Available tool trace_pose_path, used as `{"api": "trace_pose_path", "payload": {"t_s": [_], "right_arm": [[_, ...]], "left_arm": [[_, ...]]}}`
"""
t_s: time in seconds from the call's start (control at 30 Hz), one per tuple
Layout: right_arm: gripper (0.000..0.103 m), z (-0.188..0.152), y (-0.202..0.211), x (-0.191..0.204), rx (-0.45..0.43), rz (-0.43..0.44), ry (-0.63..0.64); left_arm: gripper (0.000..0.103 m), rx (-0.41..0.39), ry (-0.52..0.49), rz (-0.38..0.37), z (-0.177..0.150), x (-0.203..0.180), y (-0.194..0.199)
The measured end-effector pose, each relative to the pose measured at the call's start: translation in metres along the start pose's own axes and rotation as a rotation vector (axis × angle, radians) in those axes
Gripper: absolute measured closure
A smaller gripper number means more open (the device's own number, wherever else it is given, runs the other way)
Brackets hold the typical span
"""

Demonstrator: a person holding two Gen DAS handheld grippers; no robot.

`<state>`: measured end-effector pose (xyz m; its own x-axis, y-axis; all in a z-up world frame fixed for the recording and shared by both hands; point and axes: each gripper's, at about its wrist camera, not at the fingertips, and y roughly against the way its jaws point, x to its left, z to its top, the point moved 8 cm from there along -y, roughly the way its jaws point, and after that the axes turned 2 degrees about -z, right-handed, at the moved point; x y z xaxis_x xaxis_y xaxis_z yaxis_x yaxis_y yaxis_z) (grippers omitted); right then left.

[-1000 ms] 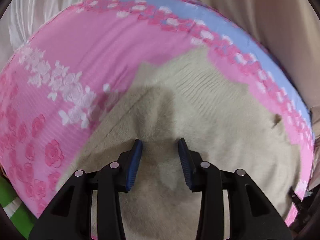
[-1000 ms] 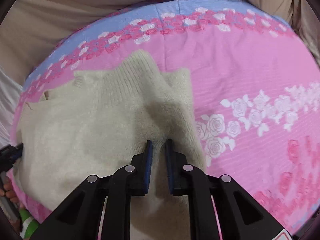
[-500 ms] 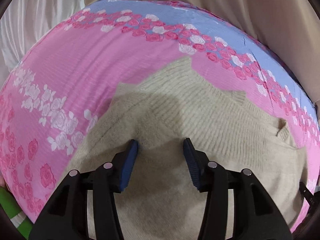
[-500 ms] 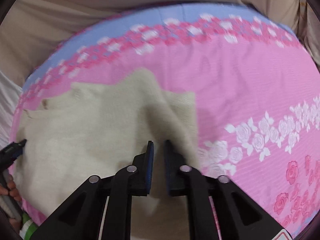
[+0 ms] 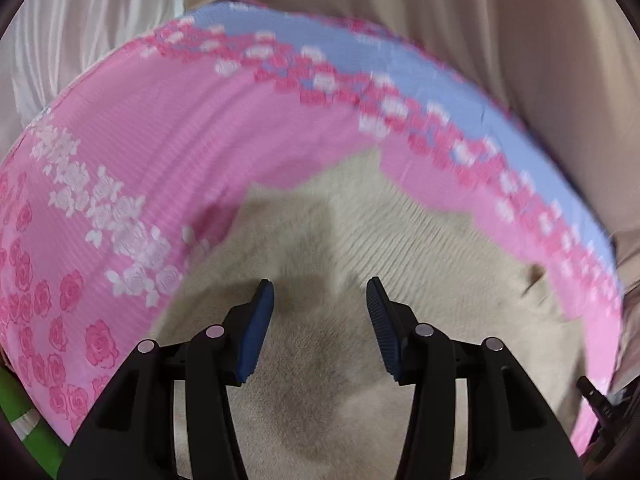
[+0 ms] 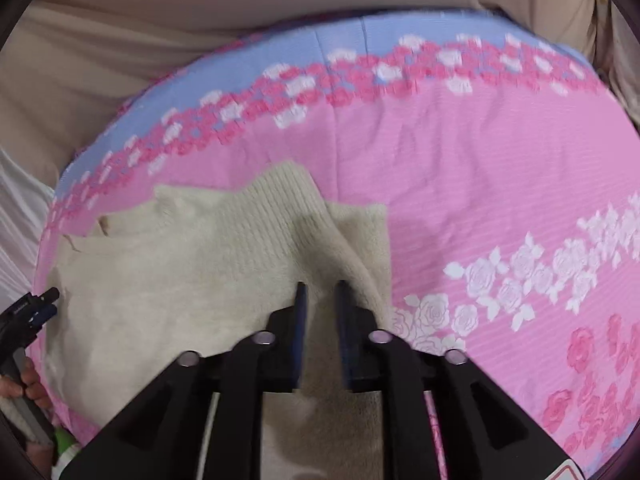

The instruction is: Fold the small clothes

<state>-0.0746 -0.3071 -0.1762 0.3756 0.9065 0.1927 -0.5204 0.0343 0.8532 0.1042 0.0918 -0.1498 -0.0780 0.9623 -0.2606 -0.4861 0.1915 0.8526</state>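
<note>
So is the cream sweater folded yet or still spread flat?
Partly folded: the cream sweater has its ribbed part doubled over the fluffy body on the pink sheet.

Two wrist cameras, each mounted behind its own fingers, look steeply down at close range onto a pink floral bedspread [image 5: 168,152]. The left view sits over the left part of a cream sweater [image 5: 420,280], facing the far blue border. The right view hangs over the sweater's [image 6: 180,280] right edge, taking in more open bedspread [image 6: 500,184] to the right. Both share the sweater, the border and the beige drapery [image 6: 240,20] beyond.
</note>
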Motion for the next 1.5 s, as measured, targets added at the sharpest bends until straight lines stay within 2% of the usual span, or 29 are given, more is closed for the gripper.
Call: {"api": "trace_pose_path", "payload": {"t_s": [0.03,0.07,0.17,0.2,0.23,0.27,0.37,0.4,0.43,0.47,0.53,0.63,0.7,0.77,0.87,0.93,0.97,1.1,1.17,1.27,1.37,1.5], "right_arm": [[0.051,0.006,0.001,0.001,-0.018,-0.016,0.02],[0.047,0.012,-0.001,0.001,-0.028,-0.033,0.035],[0.047,0.02,-0.032,0.001,0.031,-0.058,0.06],[0.066,0.016,-0.048,-0.001,0.083,-0.049,0.051],[0.084,0.014,-0.052,-0.003,0.098,-0.032,0.032],[0.091,0.016,-0.049,-0.004,0.086,-0.02,0.011],[0.093,0.021,-0.036,-0.012,0.043,-0.02,-0.028],[0.093,0.016,-0.047,-0.019,0.079,-0.036,-0.029],[0.095,0.013,-0.053,-0.021,0.088,-0.018,-0.034],[0.096,0.015,-0.051,-0.022,0.078,-0.006,-0.047],[0.094,0.019,-0.036,-0.02,0.068,-0.012,-0.069],[0.09,0.025,0.004,-0.009,-0.029,-0.007,-0.065],[0.086,0.022,0.023,0.007,-0.053,0.039,-0.045],[0.085,0.012,0.032,0.03,-0.039,0.081,0.009],[0.085,-0.004,0.036,0.078,0.013,0.166,0.099],[0.085,-0.012,0.03,0.116,0.043,0.216,0.162],[0.085,-0.017,0.025,0.132,0.062,0.239,0.185],[0.085,-0.025,0.016,0.184,0.098,0.259,0.286],[0.085,-0.024,0.017,0.195,0.09,0.245,0.331],[0.084,-0.013,0.015,0.181,0.072,0.207,0.304],[0.084,-0.002,0.011,0.132,0.076,0.151,0.185],[0.084,-0.002,0.02,0.062,0.037,0.071,0.053]], "left_arm": [[0.048,-0.009,-0.003,0.005,0.006,0.0,0.002],[0.045,-0.013,-0.007,0.012,0.011,-0.001,0.001],[0.043,-0.018,-0.019,0.059,0.027,0.005,-0.015],[0.044,-0.001,-0.029,0.086,0.029,0.009,-0.027],[0.05,0.025,-0.039,0.109,0.029,0.014,-0.038],[0.05,0.051,-0.043,0.12,0.028,0.018,-0.048],[0.048,0.052,-0.063,0.118,0.032,0.02,-0.051],[0.044,0.053,-0.077,0.128,0.032,0.019,-0.054],[0.038,0.052,-0.082,0.141,0.032,0.02,-0.056],[0.037,0.056,-0.077,0.146,0.032,0.022,-0.059],[0.038,0.054,-0.033,0.11,0.033,0.025,-0.054],[0.04,0.002,0.03,0.057,0.035,0.034,-0.02],[0.04,-0.029,0.035,0.06,0.03,0.046,0.002],[0.039,-0.029,0.06,0.053,0.018,0.058,0.016],[0.035,0.018,0.164,-0.007,-0.013,0.083,0.026],[0.031,0.053,0.255,-0.078,-0.036,0.097,0.024],[0.03,0.061,0.285,-0.078,-0.043,0.102,0.023],[0.03,0.071,0.368,-0.061,-0.066,0.116,0.022],[0.03,0.053,0.354,-0.063,-0.065,0.114,0.027],[0.025,0.015,0.275,-0.027,-0.059,0.108,0.038],[0.023,0.014,0.249,-0.038,-0.056,0.103,0.038],[0.023,0.04,0.254,-0.053,-0.063,0.102,0.032]]}}
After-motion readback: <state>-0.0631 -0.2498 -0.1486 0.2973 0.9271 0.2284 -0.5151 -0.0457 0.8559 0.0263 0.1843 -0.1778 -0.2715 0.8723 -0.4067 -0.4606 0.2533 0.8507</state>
